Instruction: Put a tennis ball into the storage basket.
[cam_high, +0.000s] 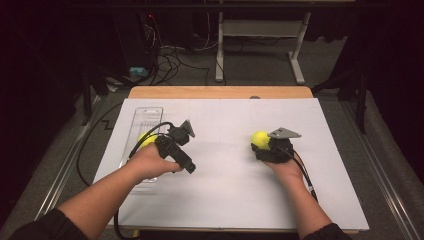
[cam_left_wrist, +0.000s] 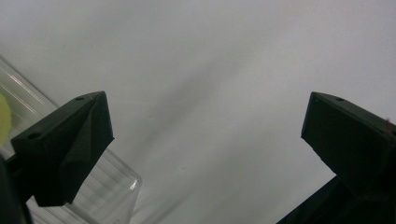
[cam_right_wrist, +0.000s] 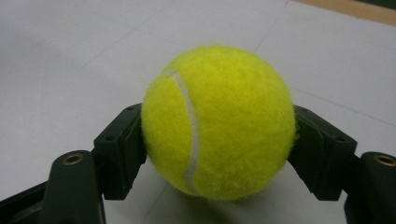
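Observation:
A yellow tennis ball (cam_right_wrist: 218, 122) sits between the jaws of my right gripper (cam_right_wrist: 218, 156), which is shut on it just above the white sheet. From above, that ball (cam_high: 260, 138) and the right gripper (cam_high: 267, 148) are right of the table's centre. A second yellow ball (cam_high: 146, 141) lies in a clear plastic tray (cam_high: 145, 117) at the left, partly hidden by my left hand. My left gripper (cam_high: 176, 145) hovers at the tray's right edge. In the left gripper view it (cam_left_wrist: 205, 120) is open with nothing between its jaws, and the clear tray's corner (cam_left_wrist: 116, 186) lies beside one jaw.
A white sheet (cam_high: 225, 170) covers most of the wooden table (cam_high: 220, 92). Cables trail from both grippers toward the near edge. Beyond the table stand a white desk frame (cam_high: 260, 30) and tangled cords on the floor.

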